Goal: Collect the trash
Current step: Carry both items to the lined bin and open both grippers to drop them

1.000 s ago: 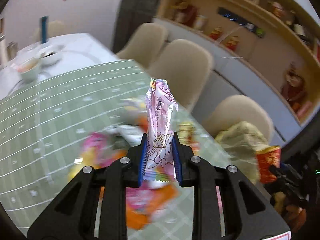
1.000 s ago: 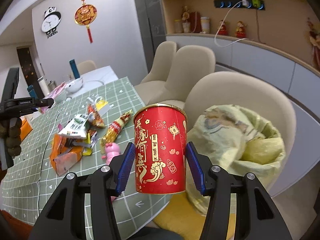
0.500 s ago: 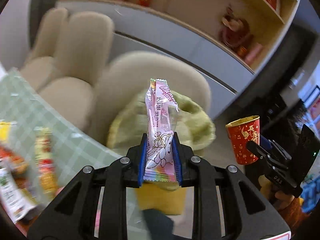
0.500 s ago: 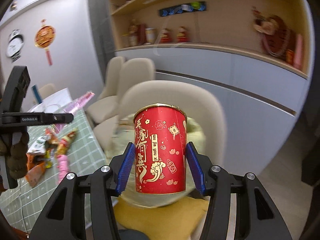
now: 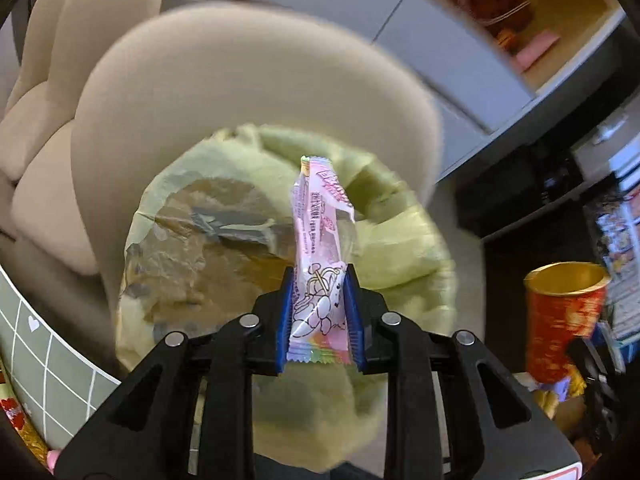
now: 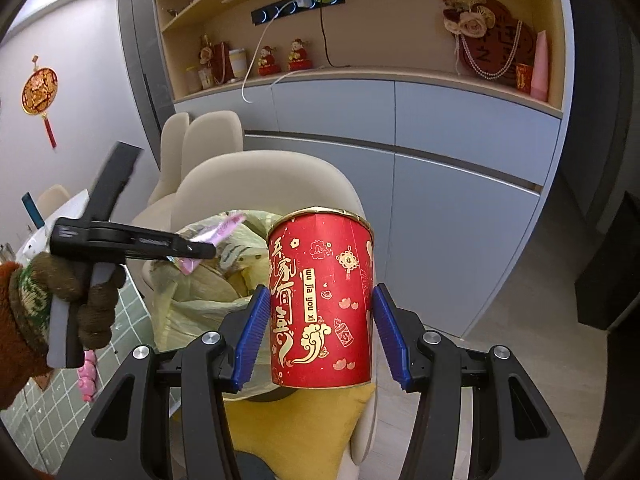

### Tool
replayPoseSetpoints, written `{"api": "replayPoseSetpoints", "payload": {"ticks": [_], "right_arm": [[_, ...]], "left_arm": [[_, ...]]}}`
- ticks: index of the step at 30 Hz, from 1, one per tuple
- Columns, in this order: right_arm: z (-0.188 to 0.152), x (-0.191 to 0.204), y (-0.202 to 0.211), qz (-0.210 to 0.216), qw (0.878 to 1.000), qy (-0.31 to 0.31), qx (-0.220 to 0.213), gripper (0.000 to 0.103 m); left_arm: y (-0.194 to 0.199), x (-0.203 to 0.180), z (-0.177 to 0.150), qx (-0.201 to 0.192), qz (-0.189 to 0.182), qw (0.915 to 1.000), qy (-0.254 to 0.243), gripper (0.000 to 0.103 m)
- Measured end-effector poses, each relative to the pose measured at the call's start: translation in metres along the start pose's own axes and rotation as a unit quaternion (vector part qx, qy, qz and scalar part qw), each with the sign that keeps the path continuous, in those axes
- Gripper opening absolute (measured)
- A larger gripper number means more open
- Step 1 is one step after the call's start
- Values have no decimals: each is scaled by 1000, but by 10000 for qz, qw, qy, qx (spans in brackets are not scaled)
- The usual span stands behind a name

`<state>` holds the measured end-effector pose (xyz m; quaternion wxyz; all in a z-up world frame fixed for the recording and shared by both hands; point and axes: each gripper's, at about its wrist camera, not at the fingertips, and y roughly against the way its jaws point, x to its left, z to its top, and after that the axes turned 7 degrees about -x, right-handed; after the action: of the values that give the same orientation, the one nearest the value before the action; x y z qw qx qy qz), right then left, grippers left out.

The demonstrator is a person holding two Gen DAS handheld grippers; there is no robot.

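A pink snack wrapper [image 5: 318, 240] stands upright between the blue pads of my left gripper [image 5: 320, 312], which is shut on it. It hangs over the open mouth of a yellow-green trash bag [image 5: 208, 256] resting on a beige chair. In the right wrist view the left gripper [image 6: 200, 251], held by a gloved hand [image 6: 94, 308], reaches over the bag [image 6: 196, 300] with the wrapper [image 6: 226, 227]. My right gripper [image 6: 320, 312] is shut on a red paper cup [image 6: 320, 280] with gold print. The cup is held upright to the right of the bag, and it also shows at the right of the left wrist view as the red cup [image 5: 560, 320].
The bag sits on a beige chair [image 6: 260, 176] with a yellow cushion [image 6: 288, 432]. More beige chairs [image 5: 100, 32] stand behind it. The green checked table edge [image 5: 44, 360] lies at the left, with a pink piece of trash [image 6: 89, 376] on it. Grey cabinets [image 6: 440, 152] and shelves line the wall.
My left gripper has swung off the table to above the trash bag and tilted downward, still holding the wrapper. My right gripper turned from the table toward the chair, with the cup still in it.
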<state>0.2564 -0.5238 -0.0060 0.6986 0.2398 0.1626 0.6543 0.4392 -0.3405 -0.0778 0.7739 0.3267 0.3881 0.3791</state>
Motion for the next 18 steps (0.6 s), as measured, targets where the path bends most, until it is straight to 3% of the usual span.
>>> {"api": "replayPoseSetpoints", "payload": {"ticks": [1, 5, 9, 15, 18], "right_arm": [[0, 0, -2, 0, 10000, 2, 14, 50], [3, 4, -16, 29, 10000, 4, 87, 50], [8, 14, -30, 169, 9998, 23, 129, 50], [32, 50, -60, 631, 9973, 387, 31, 50], [52, 72, -87, 732, 9950, 673, -19, 50]], "left_arm": [[-2, 2, 0, 5, -22, 10000, 21, 22], [11, 9, 3, -264, -275, 9992, 91, 47], [42, 16, 3, -695, -330, 9969, 181, 49], [96, 33, -12, -1571, 333, 9868, 226, 49], [112, 45, -23, -1697, 597, 9833, 282, 49]]}}
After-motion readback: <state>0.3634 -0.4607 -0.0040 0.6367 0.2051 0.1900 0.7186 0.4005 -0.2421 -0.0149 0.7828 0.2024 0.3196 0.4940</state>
